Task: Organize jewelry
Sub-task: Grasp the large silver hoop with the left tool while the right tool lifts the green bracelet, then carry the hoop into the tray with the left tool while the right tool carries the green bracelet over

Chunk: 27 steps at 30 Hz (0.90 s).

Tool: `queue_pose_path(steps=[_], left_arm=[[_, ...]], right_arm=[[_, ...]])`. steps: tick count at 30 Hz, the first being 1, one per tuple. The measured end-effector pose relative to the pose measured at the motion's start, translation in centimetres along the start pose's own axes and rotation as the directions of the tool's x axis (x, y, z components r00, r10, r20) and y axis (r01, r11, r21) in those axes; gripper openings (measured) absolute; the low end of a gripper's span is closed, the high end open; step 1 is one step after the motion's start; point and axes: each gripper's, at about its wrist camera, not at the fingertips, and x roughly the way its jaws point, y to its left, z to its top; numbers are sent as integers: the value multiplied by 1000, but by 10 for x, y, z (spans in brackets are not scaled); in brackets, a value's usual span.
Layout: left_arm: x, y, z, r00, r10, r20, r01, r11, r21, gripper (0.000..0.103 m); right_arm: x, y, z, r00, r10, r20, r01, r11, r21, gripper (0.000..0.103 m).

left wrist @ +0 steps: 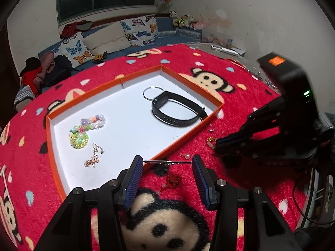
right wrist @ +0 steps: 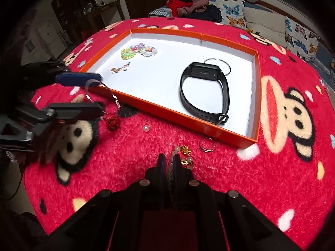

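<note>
While our left gripper (left wrist: pixel 167 162) grasps a thin silver bangle (left wrist: pixel 167 162) between its blue pads at the lower centre of its own view, our right gripper (right wrist: pixel 169 163) is clenched on a beaded gold bracelet (right wrist: pixel 184 152) at the lower centre of the right view. The orange tray (right wrist: pixel 167 113) fills the upper middle, holding a black watch band (right wrist: pixel 206 90), a wire ring (right wrist: pixel 219 62), coloured beads (right wrist: pixel 138 50) and a small chain (right wrist: pixel 120 68). Just below its near wall, on the red blanket (right wrist: pixel 272 177), lie a silver ring (right wrist: pixel 206 144), a clear bead (right wrist: pixel 146 128) and a red knot charm (right wrist: pixel 113 123).

Beaded bracelet (right wrist: pixel 182 153) between closed jaws, red blanket (right wrist: pixel 240 188)
</note>
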Motion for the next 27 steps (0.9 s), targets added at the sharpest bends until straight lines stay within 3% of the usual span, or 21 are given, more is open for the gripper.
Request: queue_pose_path(steps=[12,21,25,27], left_arm=[[-15,12,8,999,7,49,-5,999,-32,51],[-30,29,19,995,56,88,-51,997,-62,51],[-29,39,21,993,77,85,-70,994,-80,51],[-27,43,21,993,85,81,-78,993,-83,51]], right_arm=[[4,11,-4,997,-77,19,77,996,-34,9],[-11,4,-6,998,-22,59,21,999,25,7],[-18,3,-3,996,-38,77,37,999,18,7],[-16,0,0,998,-29,52,28,999,18,7]])
